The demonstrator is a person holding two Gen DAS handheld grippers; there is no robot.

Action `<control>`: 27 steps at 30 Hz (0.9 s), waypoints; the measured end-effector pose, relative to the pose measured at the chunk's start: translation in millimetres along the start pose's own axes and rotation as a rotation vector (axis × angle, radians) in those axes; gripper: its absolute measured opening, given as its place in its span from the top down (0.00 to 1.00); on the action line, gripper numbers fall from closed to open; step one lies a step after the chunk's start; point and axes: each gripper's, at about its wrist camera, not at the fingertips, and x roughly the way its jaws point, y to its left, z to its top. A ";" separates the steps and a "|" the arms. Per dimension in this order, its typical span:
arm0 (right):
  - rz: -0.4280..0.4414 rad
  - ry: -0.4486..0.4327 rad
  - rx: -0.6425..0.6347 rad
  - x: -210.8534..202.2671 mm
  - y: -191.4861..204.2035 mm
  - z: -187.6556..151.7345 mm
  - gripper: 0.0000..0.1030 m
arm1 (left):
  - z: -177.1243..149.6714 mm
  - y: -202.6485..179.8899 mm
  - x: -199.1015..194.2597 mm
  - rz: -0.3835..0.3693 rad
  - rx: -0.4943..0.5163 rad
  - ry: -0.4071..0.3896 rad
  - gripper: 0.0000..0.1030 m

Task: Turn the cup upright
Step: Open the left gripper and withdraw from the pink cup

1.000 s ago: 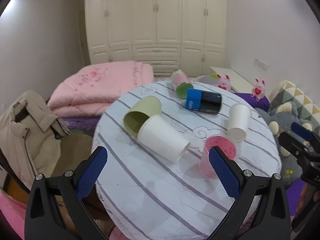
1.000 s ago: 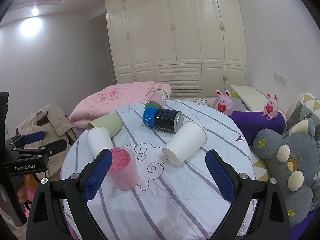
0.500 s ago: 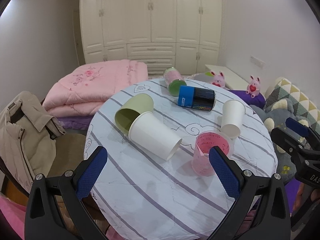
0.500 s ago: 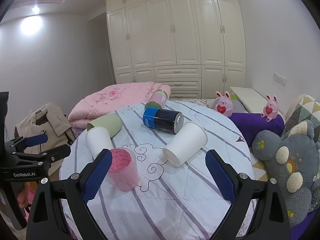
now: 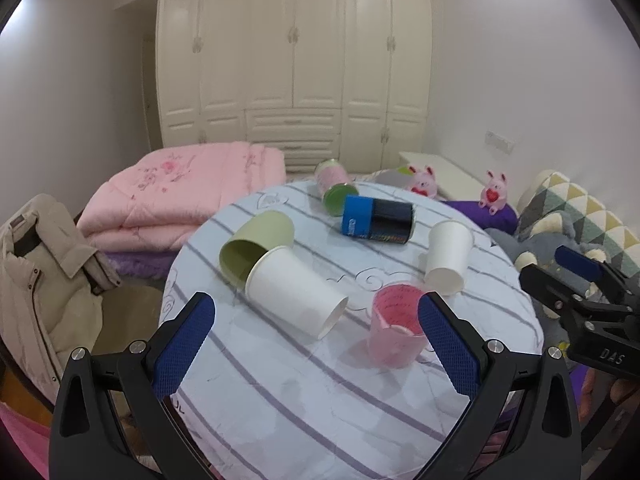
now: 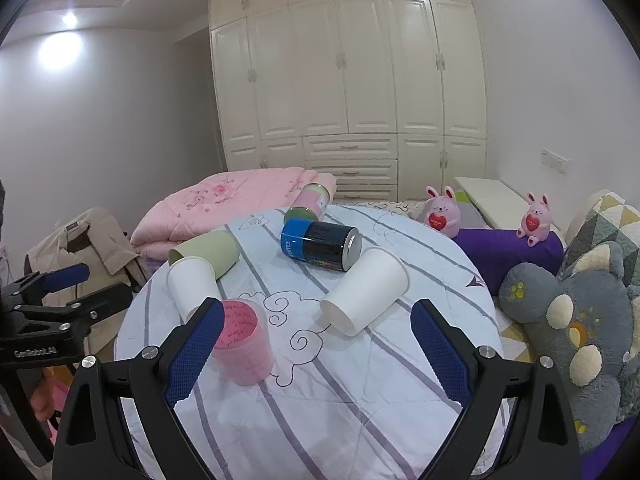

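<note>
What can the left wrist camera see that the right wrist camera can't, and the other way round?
Only the left wrist view shows inside the green cup, whose mouth faces that camera. Only the right wrist view shows the metal end of the dark can, the mouth of the right-hand white cup, and the ceiling light. Both show the round table, the upright pink cup, the other white cup lying down, the wardrobe, and both open grippers: left gripper, right gripper.
</note>
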 end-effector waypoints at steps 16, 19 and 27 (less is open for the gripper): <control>-0.017 -0.005 -0.001 0.0 -1.2 1.6 0.07 | -1.0 -7.1 -1.9 -0.020 0.026 -0.033 0.00; -0.017 -0.004 -0.004 0.4 -0.3 1.4 0.07 | -1.8 -6.4 -3.1 -0.015 0.026 -0.038 0.00; -0.016 -0.004 -0.003 0.9 0.5 1.3 0.07 | -4.1 -9.5 -4.4 0.014 0.053 -0.065 0.00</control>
